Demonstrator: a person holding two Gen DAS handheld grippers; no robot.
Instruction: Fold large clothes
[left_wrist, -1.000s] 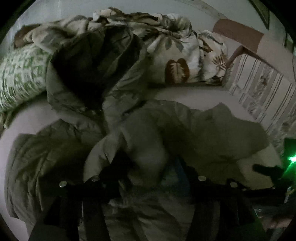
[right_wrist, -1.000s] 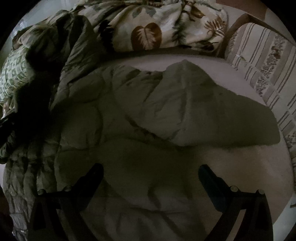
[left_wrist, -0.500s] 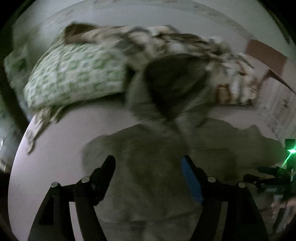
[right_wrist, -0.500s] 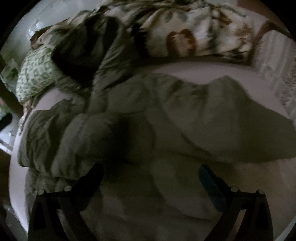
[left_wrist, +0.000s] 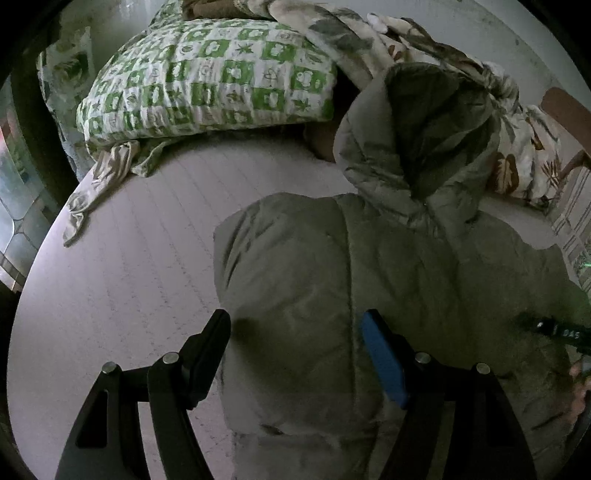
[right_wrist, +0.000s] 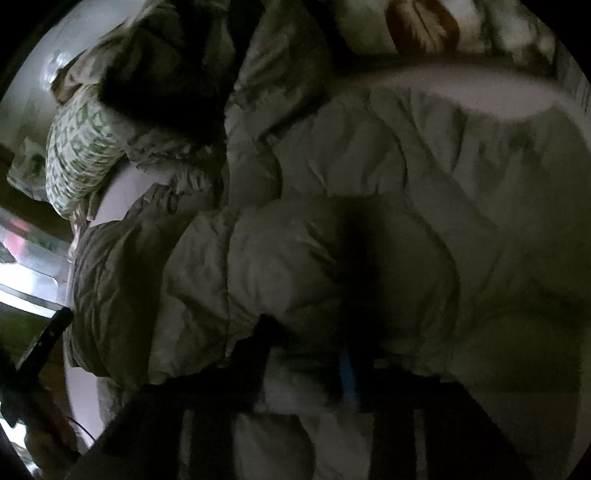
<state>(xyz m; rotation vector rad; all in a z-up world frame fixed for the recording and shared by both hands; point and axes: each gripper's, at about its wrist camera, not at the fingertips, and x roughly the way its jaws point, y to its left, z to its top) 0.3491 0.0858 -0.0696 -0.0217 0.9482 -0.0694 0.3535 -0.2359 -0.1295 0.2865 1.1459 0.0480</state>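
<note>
Compared with one second earlier, both grippers are now closer to the olive-green quilted hooded jacket (left_wrist: 388, 266), which lies spread on the pale pink mattress (left_wrist: 129, 266), its hood (left_wrist: 428, 122) raised toward the green-and-white checked pillow (left_wrist: 207, 74) and the crumpled leaf-printed quilt (left_wrist: 517, 155) at the head of the mattress. The left gripper (left_wrist: 295, 354) hangs with its jaws spread, one finger over bare mattress just beside the jacket's left edge, the other with its blue pad (left_wrist: 384, 365) over the padded fabric; nothing is pinched between them. The right gripper (right_wrist: 306, 354) has just been closing and now looks pressed onto a thick fold of the same jacket (right_wrist: 332, 229), although this view is dark and the pads are difficult to see. In my judgement the step in hand is to take hold of the jacket's side to fold it toward the middle of the garment. To do it well, the left jaws should go lower so that the edge comes fully between them, and they should take all the puffy layers, not only the outer shell. Both holds should then lift together and evenly, because such slippery padded cloth can slide out or bunch up.
</note>
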